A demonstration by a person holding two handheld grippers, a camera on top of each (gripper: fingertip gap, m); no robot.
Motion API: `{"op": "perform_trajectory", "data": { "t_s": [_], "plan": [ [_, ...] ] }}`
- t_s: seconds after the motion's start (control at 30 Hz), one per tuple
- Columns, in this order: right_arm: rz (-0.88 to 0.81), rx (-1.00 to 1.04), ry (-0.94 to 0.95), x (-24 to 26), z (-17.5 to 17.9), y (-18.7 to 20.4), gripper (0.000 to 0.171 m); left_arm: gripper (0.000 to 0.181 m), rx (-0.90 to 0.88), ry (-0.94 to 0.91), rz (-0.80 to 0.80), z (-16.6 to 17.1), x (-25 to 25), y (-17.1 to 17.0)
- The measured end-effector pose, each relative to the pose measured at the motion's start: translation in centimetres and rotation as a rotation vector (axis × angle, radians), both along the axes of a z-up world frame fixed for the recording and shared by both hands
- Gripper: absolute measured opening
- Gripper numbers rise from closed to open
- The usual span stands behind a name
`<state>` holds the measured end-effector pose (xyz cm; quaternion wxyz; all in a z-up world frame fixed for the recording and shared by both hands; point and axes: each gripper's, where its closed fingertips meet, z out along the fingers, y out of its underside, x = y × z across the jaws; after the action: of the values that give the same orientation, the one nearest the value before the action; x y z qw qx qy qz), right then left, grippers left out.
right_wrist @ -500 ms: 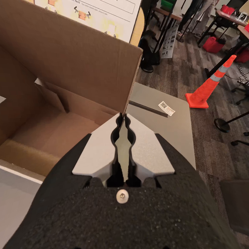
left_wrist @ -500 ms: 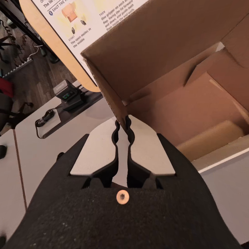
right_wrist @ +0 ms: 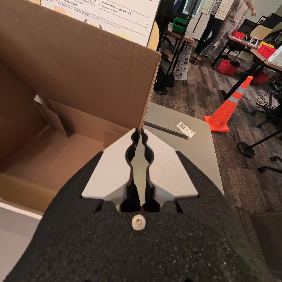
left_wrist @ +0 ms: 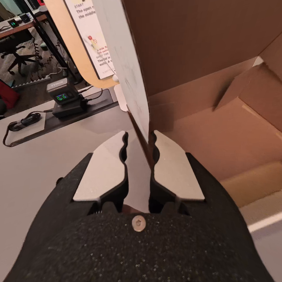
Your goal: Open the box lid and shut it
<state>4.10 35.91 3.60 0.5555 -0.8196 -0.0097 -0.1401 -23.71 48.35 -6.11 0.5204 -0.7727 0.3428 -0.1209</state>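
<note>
Room/table: a busy workshop is seen behind a pale grey table [left_wrist: 61, 145], with a printed instruction board [left_wrist: 91, 38] propped at the back.
Far left: one dark charger unit [left_wrist: 64, 94] with green lights and one coiled cable [left_wrist: 22, 122] are parked on the table, well apart from the action.
Left gripper [left_wrist: 139, 134]: fingers are spread. The lower edge of the lid's white-faced side flap [left_wrist: 129, 76] sits in the gap, against the inner finger only, so nothing is actually being pinched.
Box [left_wrist: 190, 99]: one brown cardboard mailer, sat on the table between the two grippers, inside looks empty.
Lid [left_wrist: 198, 38]: one, stood up at the back, so the box is wide open and the shutting half is reckoned still to be done.
Right gripper [right_wrist: 139, 130]: pressed together on the corrugated right-hand edge of the lid, low down near the hinge corner.
Far right: one sticker [right_wrist: 185, 129] on the table, one orange traffic cone [right_wrist: 225, 109] on the floor beyond.
Handling, imo: light, stiff across the panel but floppy at the creases, easily crushed at a pinched edge. It's probably best held on both side edges, so the lid is swung evenly and not twisted.
Count: two grippers, one box, one lid.
</note>
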Motion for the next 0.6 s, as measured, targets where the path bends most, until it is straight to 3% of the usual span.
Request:
{"op": "perform_trajectory", "data": {
  "t_s": [0.13, 0.23, 0.33, 0.5, 0.6],
  "plan": [
    [0.013, 0.038, 0.001, -0.3, 0.2, 0.0, 0.007, 0.004, 0.054, -0.032, 0.025, 0.7, 0.6, 1.3],
    [0.011, 0.147, 0.018, -0.4, 0.2, -1.3, 0.031, 0.003, 0.063, -0.024, 0.043, 1.2, 0.8, 1.8],
    [-0.03, 0.252, 0.063, -0.5, -1.7, -4.1, 0.036, 0.002, 0.043, -0.026, 0.051, 1.1, 0.8, 1.8],
    [-0.09, 0.118, 0.021, 0.0, -8.9, -2.5, 0.036, 0.003, 0.042, 0.017, 0.048, 1.1, 0.9, 1.7],
    [-0.107, 0.05, 0.022, 0.9, -10.1, -0.2, 0.02, 0.003, 0.02, 0.045, 0.033, 1.8, 1.0, 1.6]
  ]
}}
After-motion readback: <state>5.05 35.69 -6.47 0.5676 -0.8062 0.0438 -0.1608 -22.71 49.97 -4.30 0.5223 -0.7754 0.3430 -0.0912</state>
